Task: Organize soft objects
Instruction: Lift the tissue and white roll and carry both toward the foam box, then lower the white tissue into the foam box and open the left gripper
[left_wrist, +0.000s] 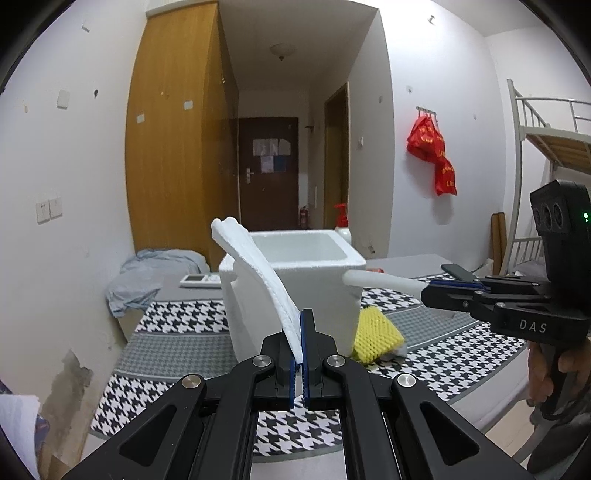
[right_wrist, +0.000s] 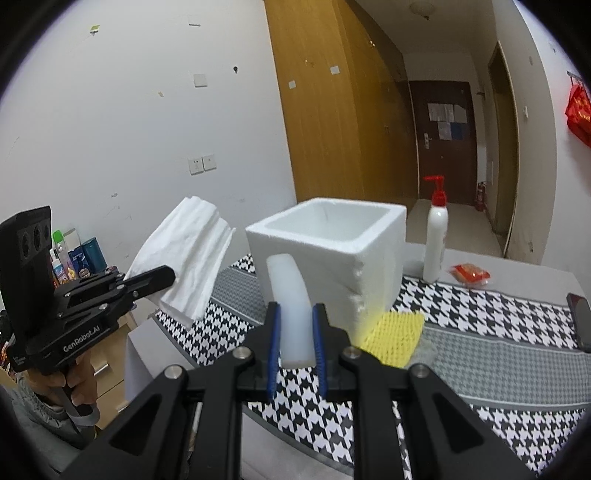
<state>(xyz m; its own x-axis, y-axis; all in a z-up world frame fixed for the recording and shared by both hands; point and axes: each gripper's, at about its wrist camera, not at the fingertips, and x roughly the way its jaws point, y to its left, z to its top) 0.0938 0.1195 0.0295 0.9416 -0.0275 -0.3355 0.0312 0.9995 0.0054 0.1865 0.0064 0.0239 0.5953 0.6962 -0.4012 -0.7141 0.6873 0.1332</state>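
A white styrofoam box (left_wrist: 314, 291) (right_wrist: 332, 258) stands open on the houndstooth cloth. My left gripper (left_wrist: 301, 332) is shut on a folded white foam sheet (left_wrist: 255, 266) that leans up over the box's left side; the sheet also shows in the right wrist view (right_wrist: 184, 262). My right gripper (right_wrist: 297, 332) is shut on a white foam bar (right_wrist: 291, 314), held in front of the box; in the left wrist view the bar (left_wrist: 384, 281) points at the box's right wall. A yellow foam net (left_wrist: 375, 338) (right_wrist: 395, 339) lies against the box's base.
A white pump bottle with a red top (right_wrist: 436, 240) stands behind the box. A red packet (right_wrist: 471, 274) and a dark phone (right_wrist: 581, 321) lie at the right. A remote (left_wrist: 199, 280) and a crumpled grey cloth (left_wrist: 147, 277) lie at the far left of the table.
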